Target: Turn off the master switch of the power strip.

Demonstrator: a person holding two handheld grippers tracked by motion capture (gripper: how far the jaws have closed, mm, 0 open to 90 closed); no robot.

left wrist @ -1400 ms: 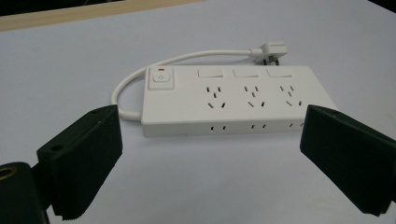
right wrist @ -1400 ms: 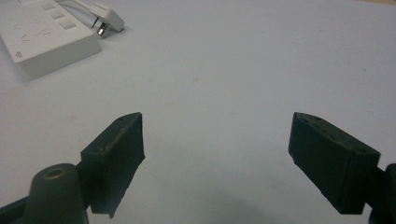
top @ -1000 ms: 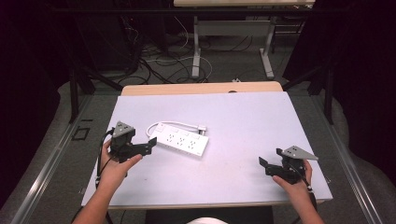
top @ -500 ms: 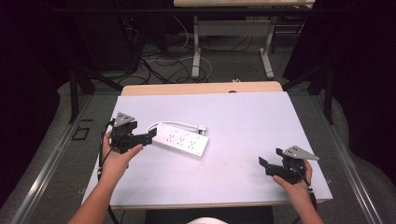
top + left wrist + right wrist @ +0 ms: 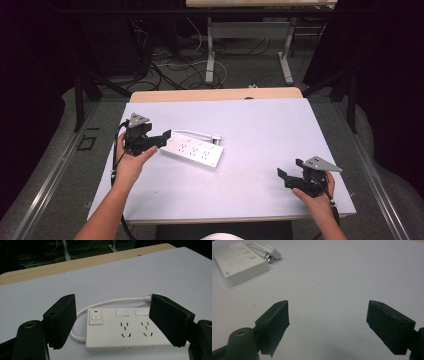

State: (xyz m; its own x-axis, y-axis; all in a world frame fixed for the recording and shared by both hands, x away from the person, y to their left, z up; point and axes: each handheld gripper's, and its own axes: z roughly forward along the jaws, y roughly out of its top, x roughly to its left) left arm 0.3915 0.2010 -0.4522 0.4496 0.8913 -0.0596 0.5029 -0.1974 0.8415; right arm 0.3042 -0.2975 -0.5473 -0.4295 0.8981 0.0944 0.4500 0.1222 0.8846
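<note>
A white power strip (image 5: 194,150) lies flat on the left middle of the pale table, its short white cord (image 5: 197,133) running along its far side to a plug (image 5: 216,136). My left gripper (image 5: 162,137) is open at the strip's left end, its jaws standing either side of the switch end (image 5: 96,317) without touching it. My right gripper (image 5: 281,176) is open over bare table near the front right corner, nothing between its jaws. In the right gripper view the strip (image 5: 239,263) and its plug (image 5: 272,253) lie far off at the upper left.
The table (image 5: 260,130) has a wooden strip (image 5: 215,94) along its far edge. Beyond it on the floor are desk legs (image 5: 210,55) and loose cables (image 5: 170,70). Dark drapes stand on both sides.
My left gripper has moved forward and slightly right, up to the strip's left end. The right gripper has stayed in place.
</note>
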